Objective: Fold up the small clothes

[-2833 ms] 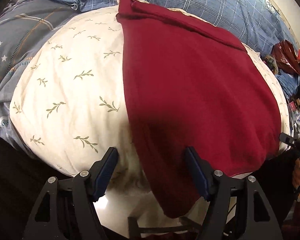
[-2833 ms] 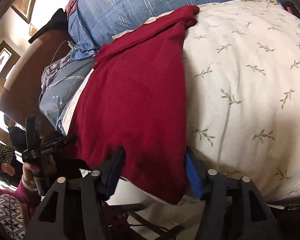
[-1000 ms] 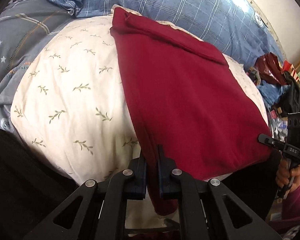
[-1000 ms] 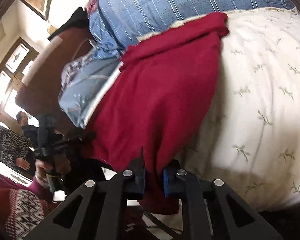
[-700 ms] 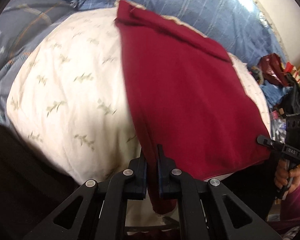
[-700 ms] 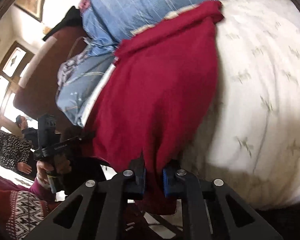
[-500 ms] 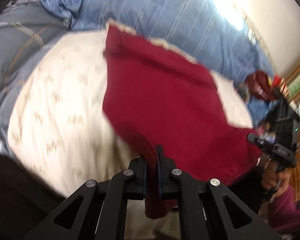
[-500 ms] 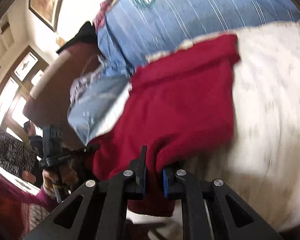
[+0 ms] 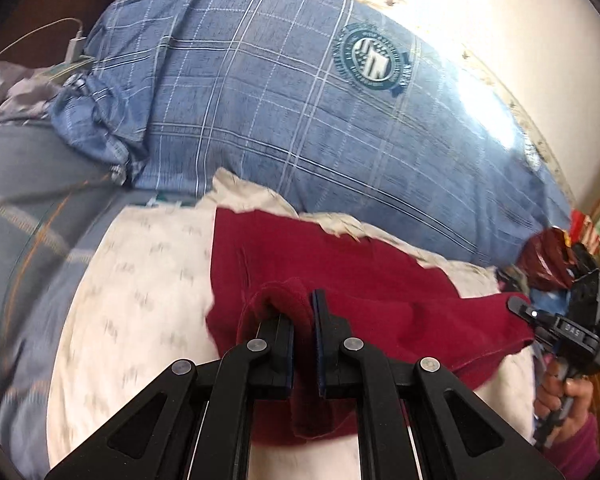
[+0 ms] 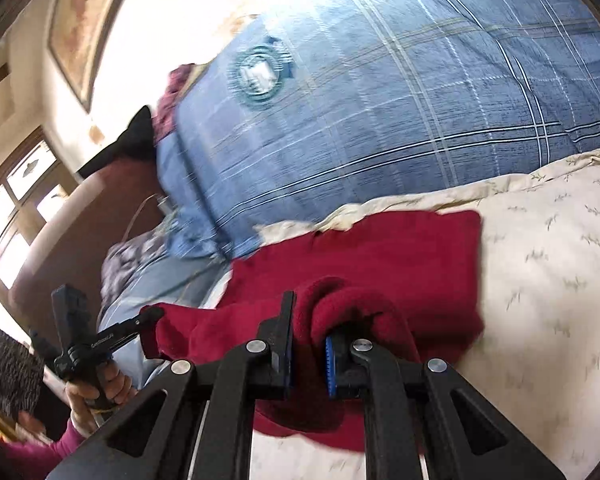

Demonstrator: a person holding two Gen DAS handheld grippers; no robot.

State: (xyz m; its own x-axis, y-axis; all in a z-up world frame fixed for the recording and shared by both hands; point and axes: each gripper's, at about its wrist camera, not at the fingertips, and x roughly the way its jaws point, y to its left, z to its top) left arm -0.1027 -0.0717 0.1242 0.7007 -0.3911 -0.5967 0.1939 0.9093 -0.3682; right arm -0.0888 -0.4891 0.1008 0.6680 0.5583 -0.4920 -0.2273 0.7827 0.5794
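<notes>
On a cream leaf-print cushion (image 9: 140, 280), in front of a blue plaid pillow (image 9: 300, 120): one dark red garment (image 9: 360, 276), partly lifted.

Left gripper (image 9: 302, 312): jaws clenched almost fully together, pinching a bunched fold of the garment's near edge; cloth is humping over the left finger and hanging down between the two fingers.

Right gripper (image 10: 308, 328): jaws nearly closed, grasping the other near corner of the same garment (image 10: 380, 260); cloth is bulging over the blue-padded finger (image 10: 329, 364) and draping below it.

Between the grippers: the raised near hem is stretching as a band. In the left wrist view the right gripper (image 9: 560, 328) is showing at the far right, a hand (image 9: 564, 392) wrapped around its handle; in the right wrist view the left gripper (image 10: 140, 320) is showing at lower left with its hand (image 10: 100, 392).

Edges: the garment's far edge is lying on the cushion, close to the pillow. Bare cushion is lying open on both outer sides of the cloth. Parts of both views are blurring.
</notes>
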